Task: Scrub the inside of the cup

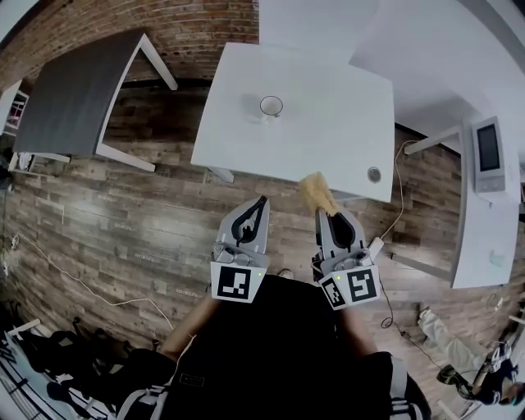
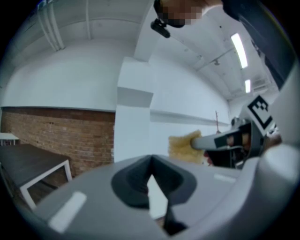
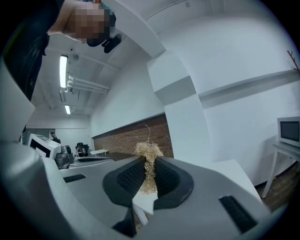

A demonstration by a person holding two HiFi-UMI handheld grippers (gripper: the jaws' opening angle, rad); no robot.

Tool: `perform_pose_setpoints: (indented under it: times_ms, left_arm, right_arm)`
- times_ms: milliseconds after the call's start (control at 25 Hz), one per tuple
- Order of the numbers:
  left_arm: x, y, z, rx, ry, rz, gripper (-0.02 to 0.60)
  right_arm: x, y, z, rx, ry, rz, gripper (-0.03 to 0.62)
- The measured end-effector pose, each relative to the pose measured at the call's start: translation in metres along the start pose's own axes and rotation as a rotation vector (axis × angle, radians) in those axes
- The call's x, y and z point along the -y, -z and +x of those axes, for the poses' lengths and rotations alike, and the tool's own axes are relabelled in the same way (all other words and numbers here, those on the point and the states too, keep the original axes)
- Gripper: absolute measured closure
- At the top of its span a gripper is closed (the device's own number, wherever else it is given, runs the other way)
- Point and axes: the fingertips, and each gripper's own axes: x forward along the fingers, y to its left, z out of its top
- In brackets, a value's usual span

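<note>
- Wood-plank floor (image 1: 123,221) carries a white table (image 1: 328,139) ahead of the person. The clear cup (image 1: 271,106) stands upright on it, left of the middle and toward the far side.
- Well apart from the cup, a straw-coloured fibre scrubber (image 1: 316,193) is clamped in the right gripper (image 1: 332,215), its tuft poking past the tips over the table's near edge.
- Left gripper (image 1: 259,203), just left of it, has its jaws pressed together on nothing.
- Far left stands a dark grey table (image 1: 74,90) against a brick wall (image 1: 189,25).
</note>
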Motion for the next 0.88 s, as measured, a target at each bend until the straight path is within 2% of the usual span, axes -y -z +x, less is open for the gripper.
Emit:
perform_pose_setpoints:
  times_ms: [160, 440, 600, 880]
  left_arm:
    - [-0.034, 0.000, 0.023, -0.011, 0.038, 0.032, 0.578]
    - [-0.078, 0.012, 0.051, -0.024, 0.092, 0.014, 0.578]
    - [-0.101, 0.020, 0.054, -0.024, 0.096, 0.004, 0.578]
    - [-0.115, 0.022, 0.065, -0.029, 0.080, -0.003, 0.578]
  right_arm:
    - [-0.003, -0.005, 0.040, -0.018, 0.026, -0.001, 0.563]
    - [-0.005, -0.006, 0.093, -0.026, 0.089, 0.000, 0.563]
    - [-0.010, -0.003, 0.111, -0.037, 0.108, -0.004, 0.563]
    - [-0.002, -0.012, 0.125, -0.025, 0.111, -0.013, 0.563]
